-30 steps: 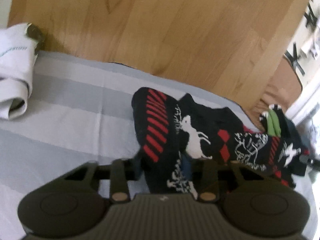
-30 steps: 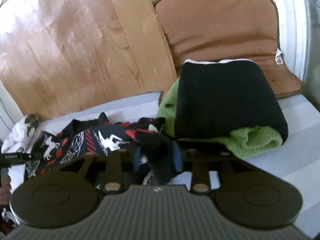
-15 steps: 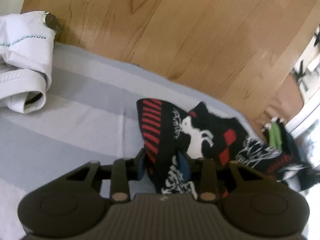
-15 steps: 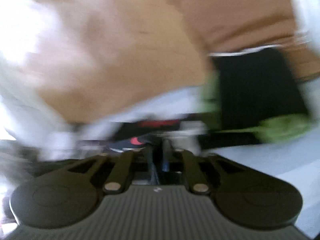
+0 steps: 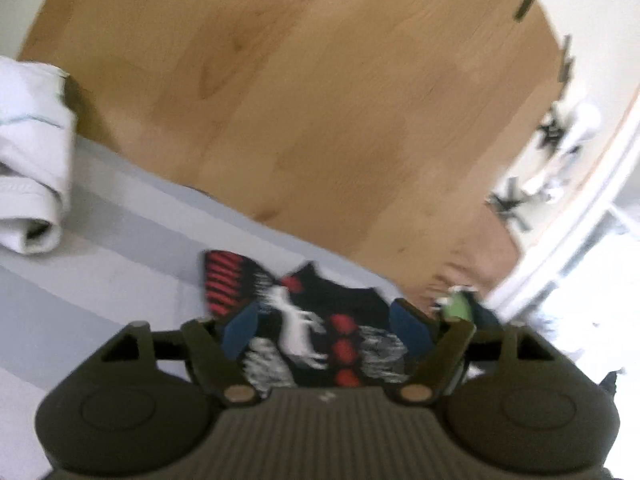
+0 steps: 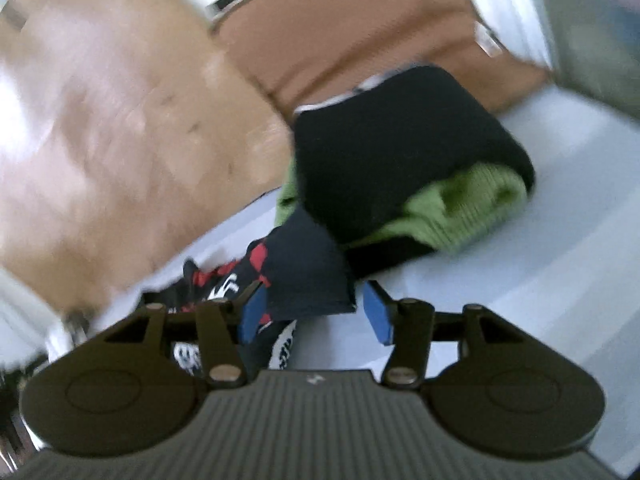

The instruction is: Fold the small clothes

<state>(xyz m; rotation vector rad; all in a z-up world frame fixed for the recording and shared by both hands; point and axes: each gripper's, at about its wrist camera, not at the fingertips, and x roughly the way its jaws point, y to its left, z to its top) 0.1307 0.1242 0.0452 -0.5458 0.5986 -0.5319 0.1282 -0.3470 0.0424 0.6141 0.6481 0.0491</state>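
1. the left gripper (image 5: pixel 326 330) has its jaws spread wide; they have just been opening. the blue pads (image 5: pixel 240 330) stand clear on either side of the patterned garment (image 5: pixel 304 320) and do not press on it.
2. that patterned garment is dark with red stripes, red diamonds and a white animal figure. it lies flat on the grey striped cover (image 5: pixel 120 248), directly in front of and partly under the left gripper, near the cover's far edge.
3. beyond that edge is the wooden floor (image 5: pixel 300 100).
4. a rolled white garment (image 5: pixel 32 168) sits on the cover at the left of the left wrist view, well apart from the patterned one.
5. the right gripper (image 6: pixel 314 316) also has its jaws apart, and they have just been opening. a dark end of the patterned garment (image 6: pixel 308 276) lies between the blue pads (image 6: pixel 376 316). it is close against the left pad, with a gap before the right pad, so it is not clamped.
6. just beyond the right gripper is a folded pile: a black garment (image 6: pixel 400 152) lying on top of a green knit one (image 6: pixel 460 212). the patterned garment's dark end reaches up to this pile.
7. behind the pile a brown mat (image 6: pixel 360 40) lies on the floor.
8. both views are blurred, the right one more so.
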